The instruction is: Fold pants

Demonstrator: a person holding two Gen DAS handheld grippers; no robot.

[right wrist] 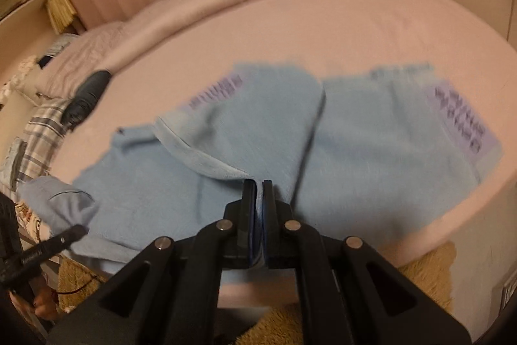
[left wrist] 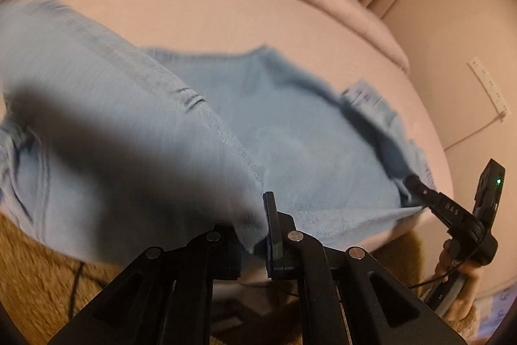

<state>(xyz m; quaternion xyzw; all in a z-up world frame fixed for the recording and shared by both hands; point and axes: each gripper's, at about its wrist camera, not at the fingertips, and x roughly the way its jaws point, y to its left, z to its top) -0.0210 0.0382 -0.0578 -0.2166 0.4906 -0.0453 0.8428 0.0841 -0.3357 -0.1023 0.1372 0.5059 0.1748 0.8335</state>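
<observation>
Left hand-held gripper (left wrist: 255, 235): nearest the lens, pinched narrow on a raised fold of the pants at their near edge; its left finger is hidden behind the cloth.
Right hand-held gripper (right wrist: 257, 212): clamped tight on a near edge of the pants, a strip of blue cloth showing between the pads.
Bed (right wrist: 323, 31): pink sheet, a rolled duvet along its far side; it carries the pants near its front edge.
Pants (right wrist: 371, 151): light blue, soft and fleecy, spread across the bed with both legs pointing away; purple printed panels at the outer sides; left portion lifted and draping, blurred.
Step in hand: likely carrying one side over the other for a lengthwise fold.
Doing it well: keep both grips level and the edge taut between them, lay seam on seam, and release only once the cloth lies flat.
Risk: soft fabric may bunch or slip over the bed edge towards the rug (right wrist: 426, 267).
</observation>
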